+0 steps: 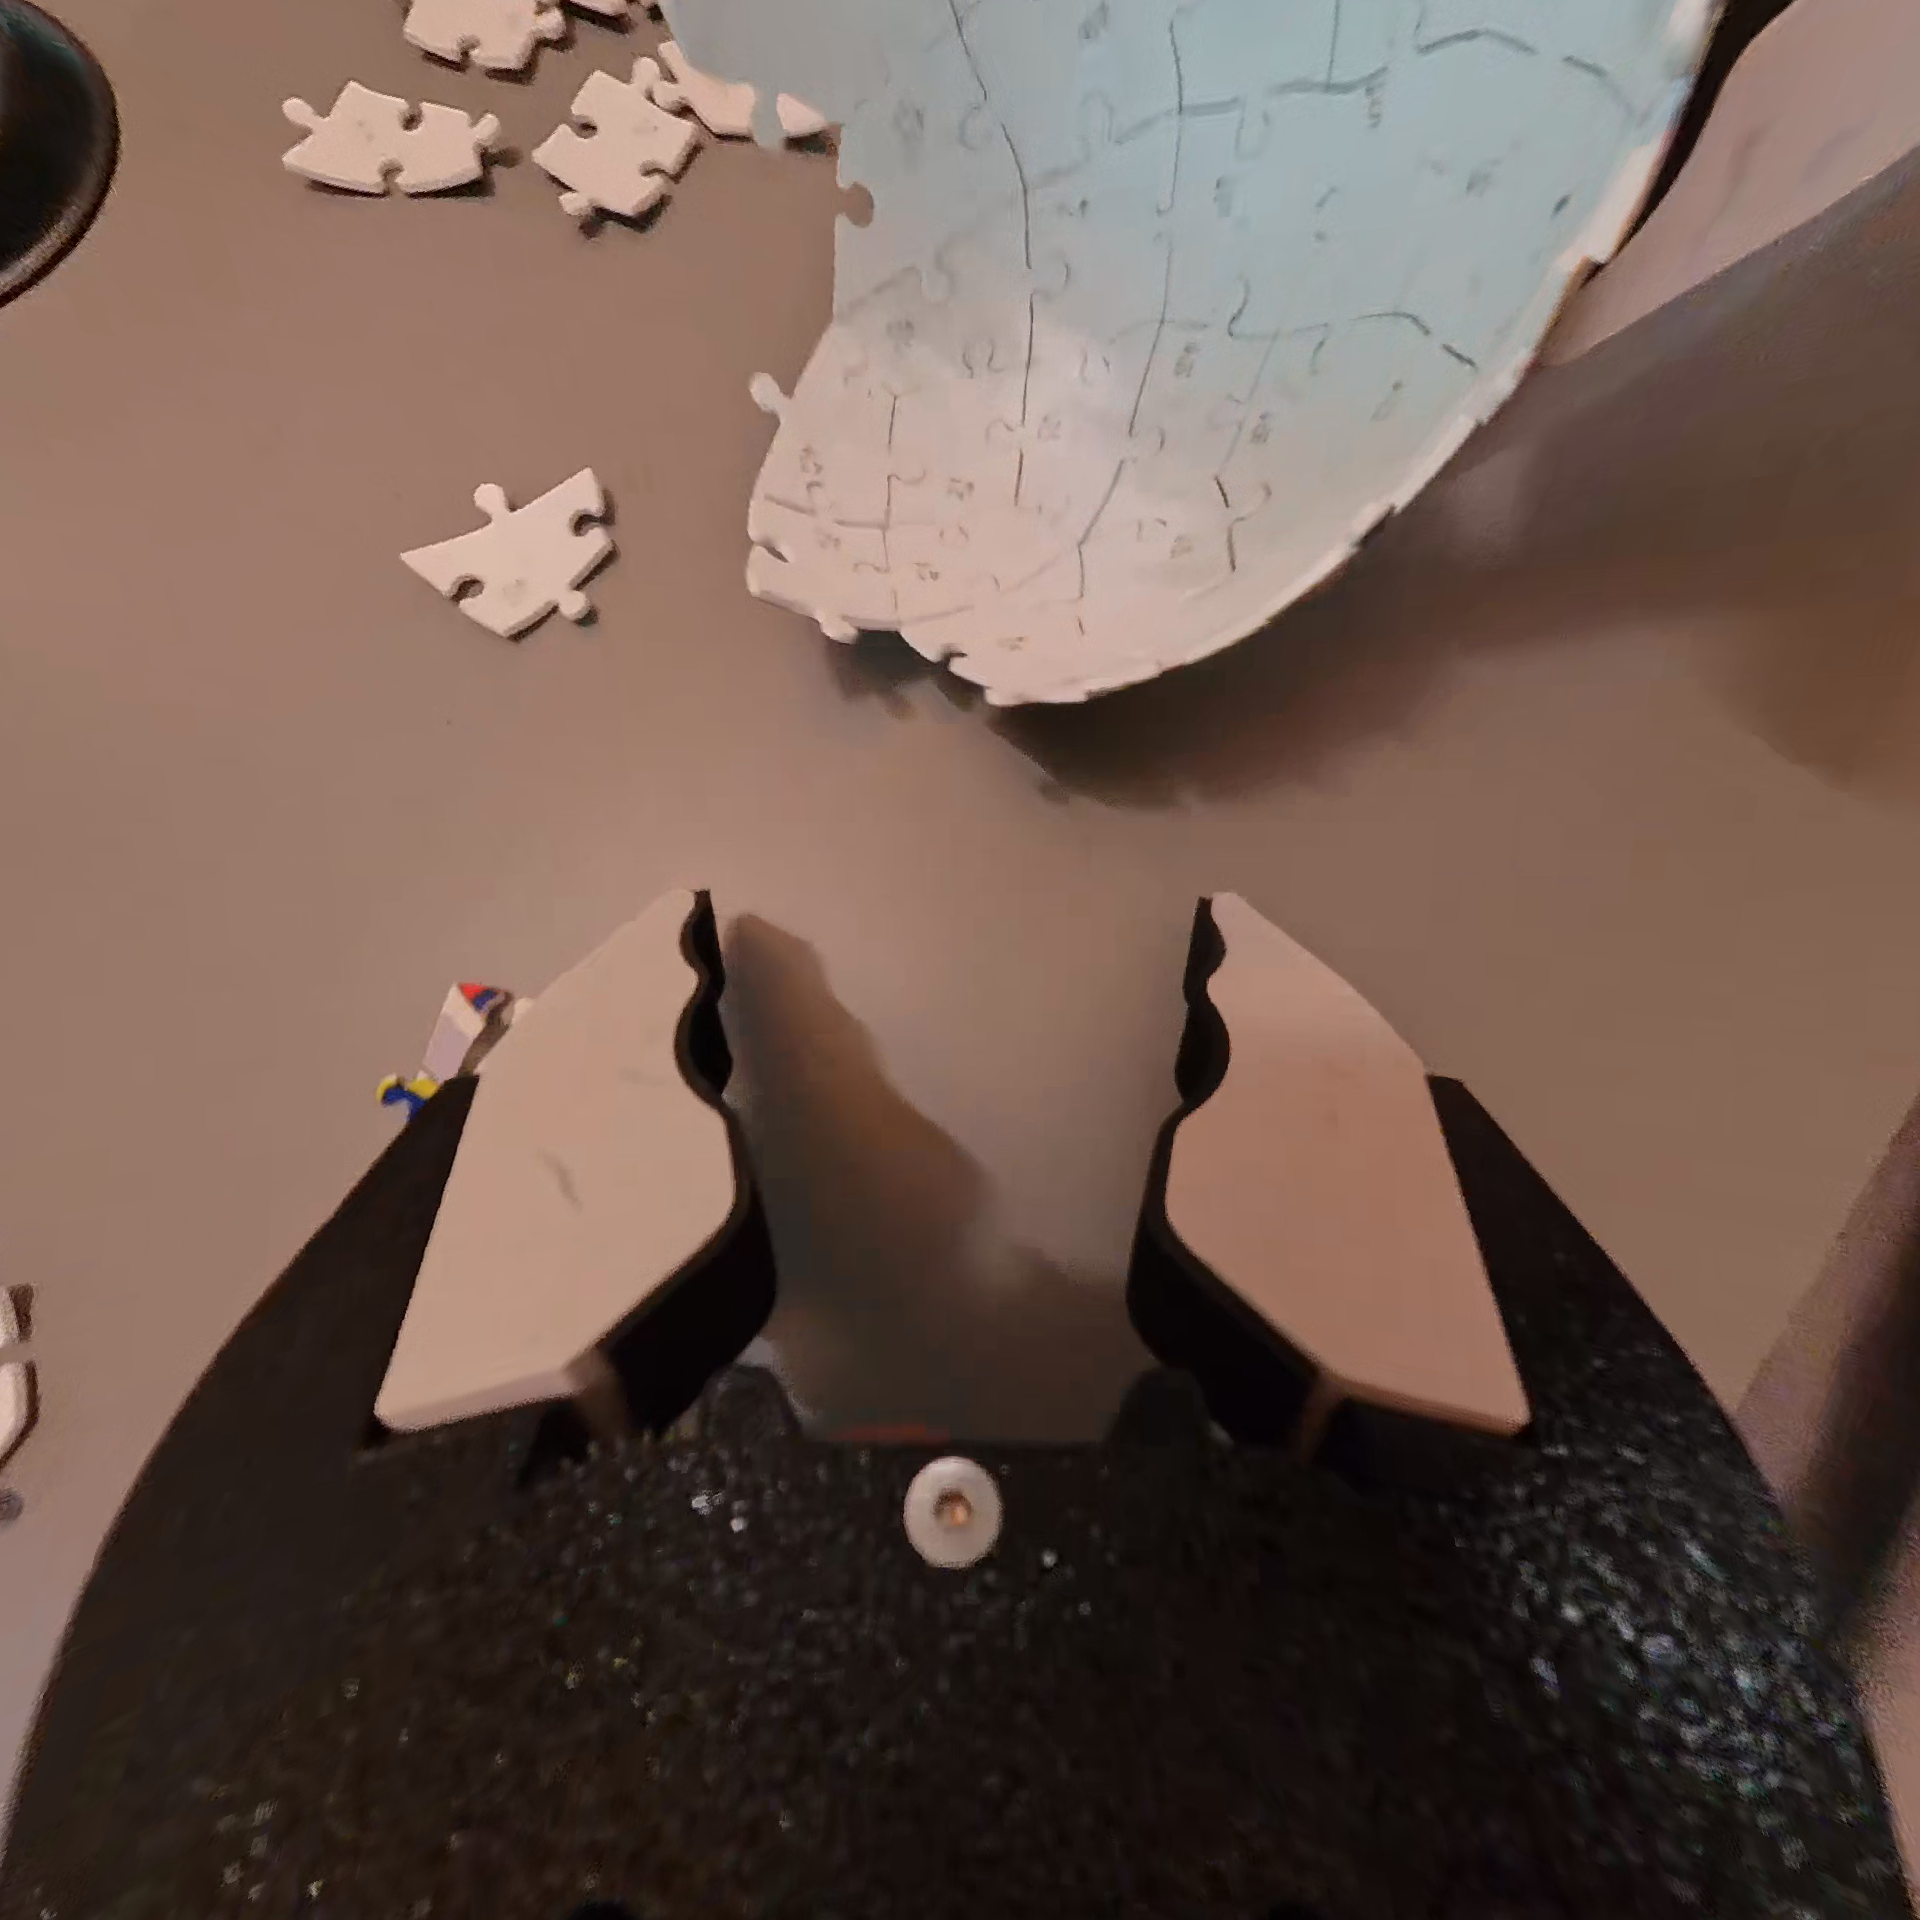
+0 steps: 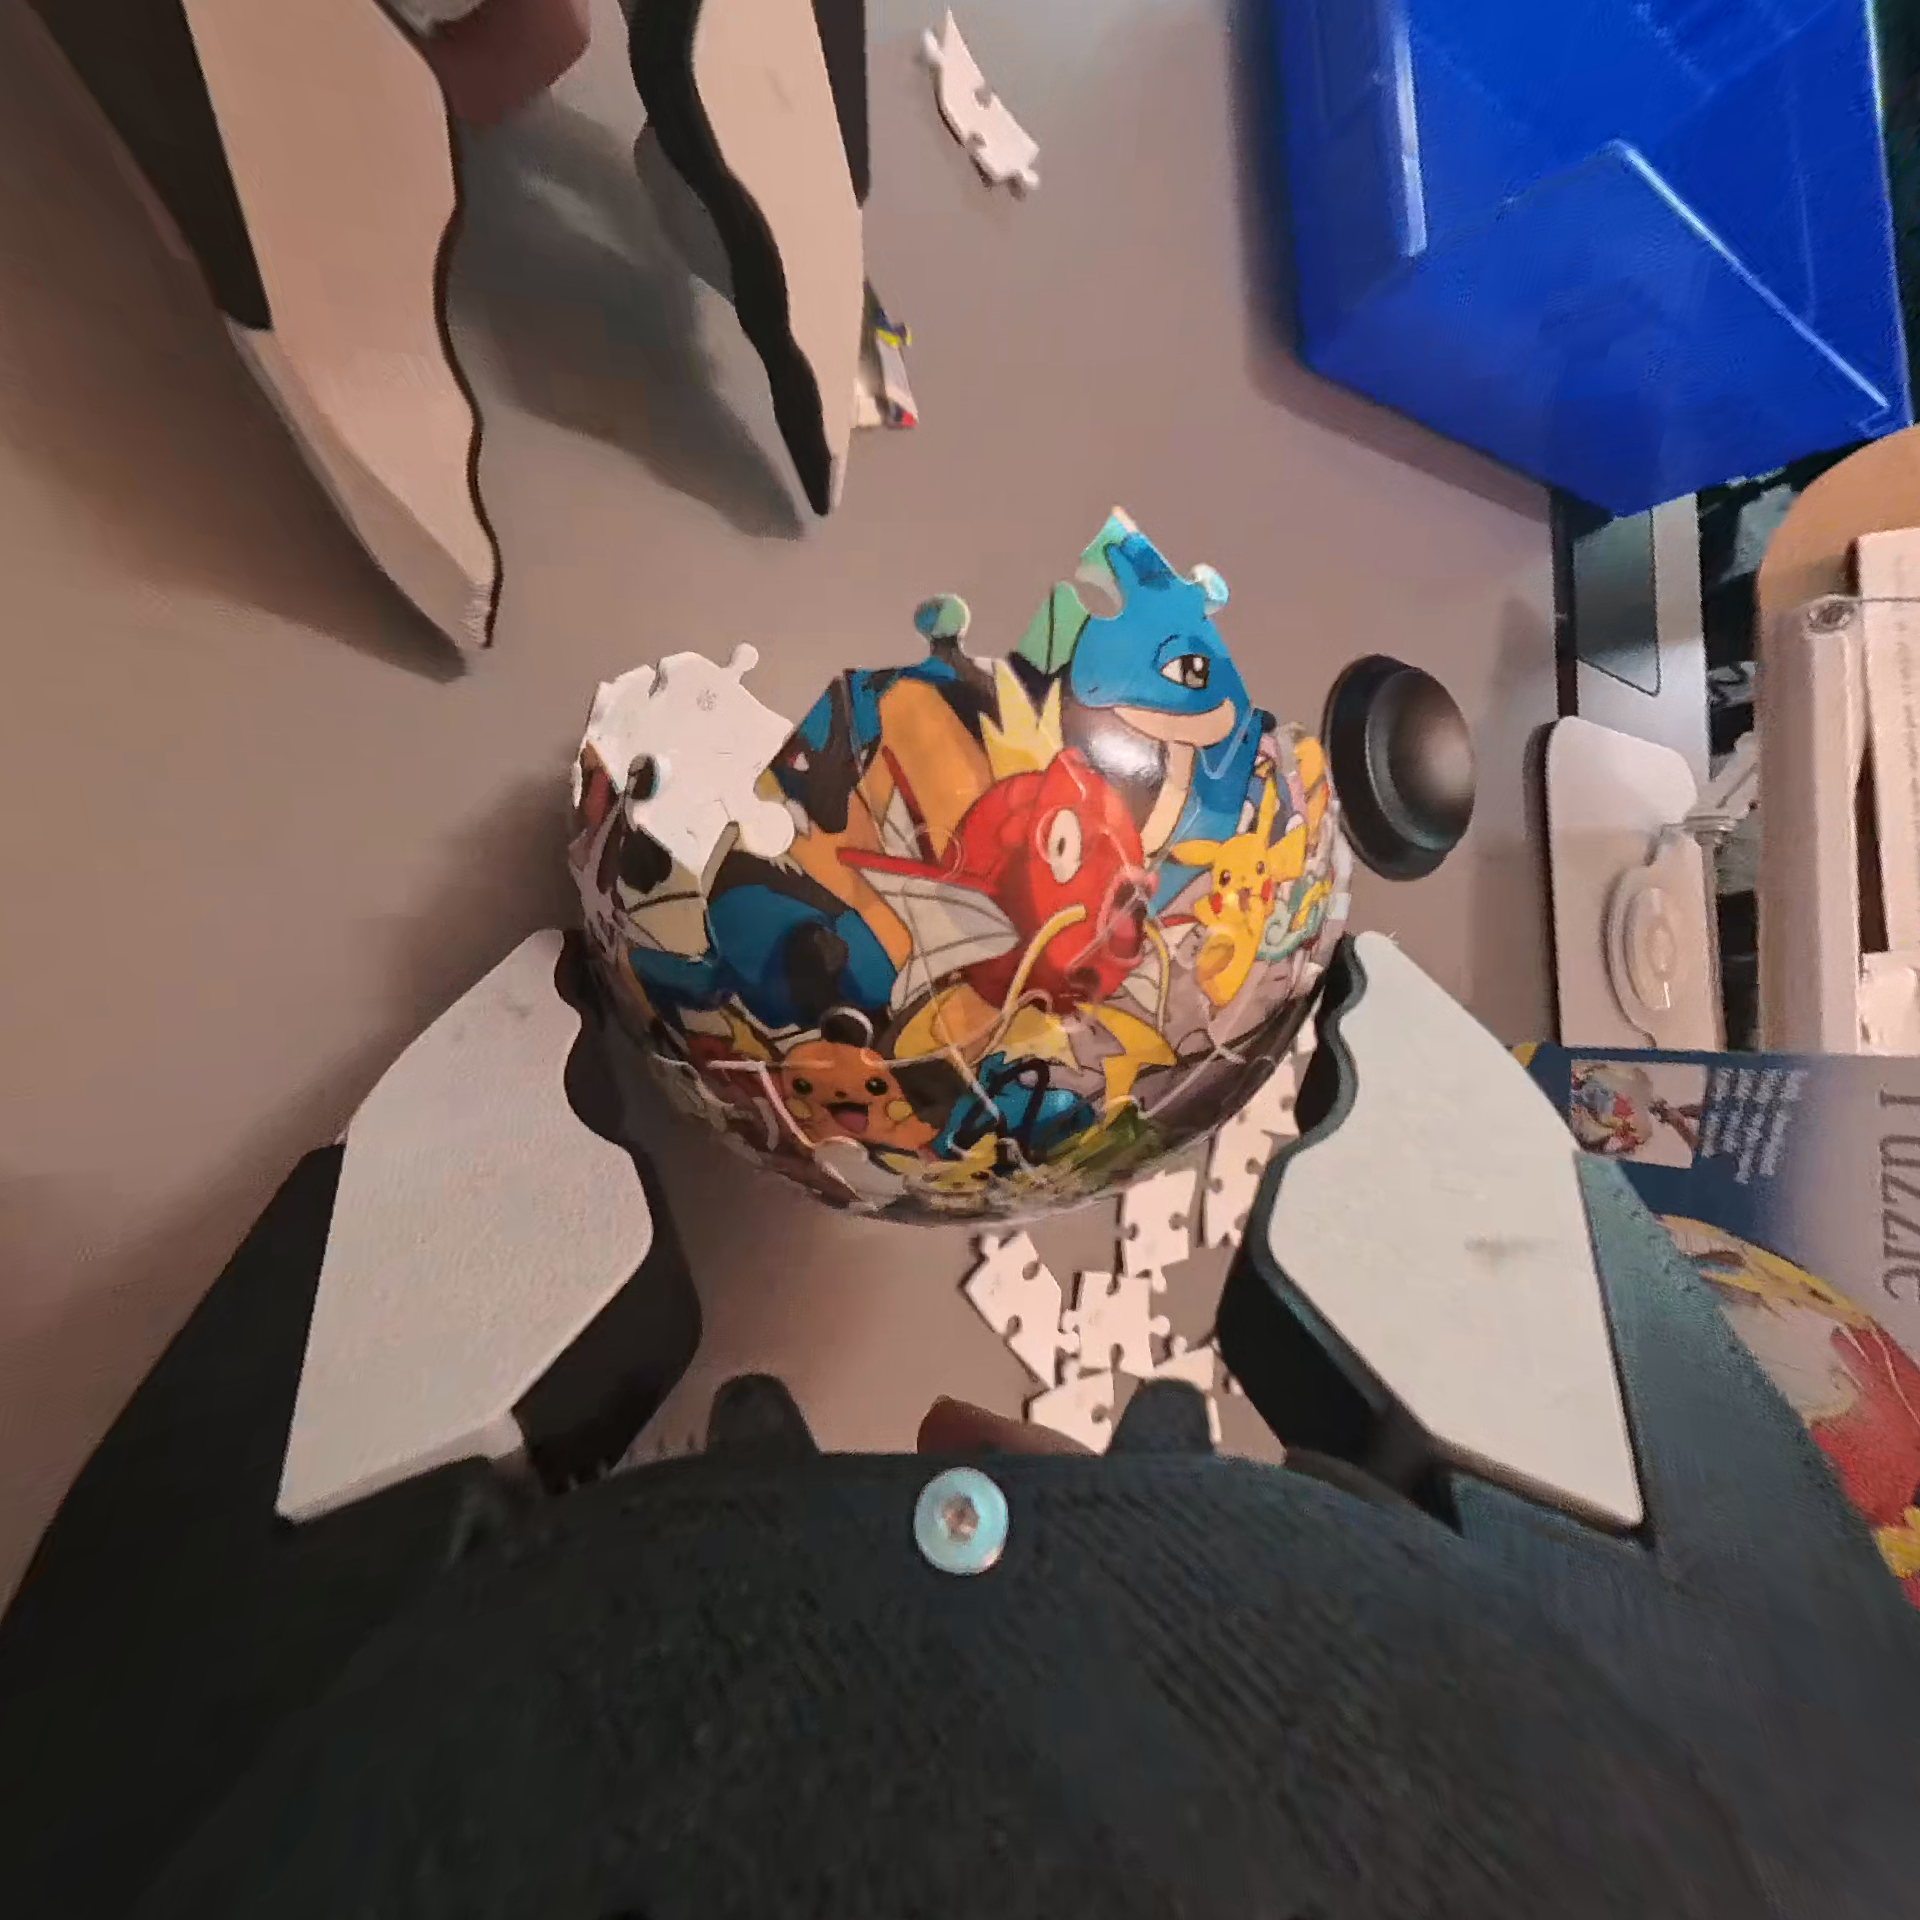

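Note:
A half-built puzzle ball with bright cartoon figures on its outside sits between my right gripper's fingers. My right gripper is shut on the ball, with both fingertips pressed on its sides, and holds it over the grey table. In the left wrist view the ball's pale inside faces me at the upper right. My left gripper is open and empty, just above the table and short of the ball. It also shows in the right wrist view, beyond the ball.
Loose white puzzle pieces lie at the upper left, and more pieces lie under the ball. A coloured piece lies by my left finger. A black round stand, a blue bin and a puzzle box are to the right.

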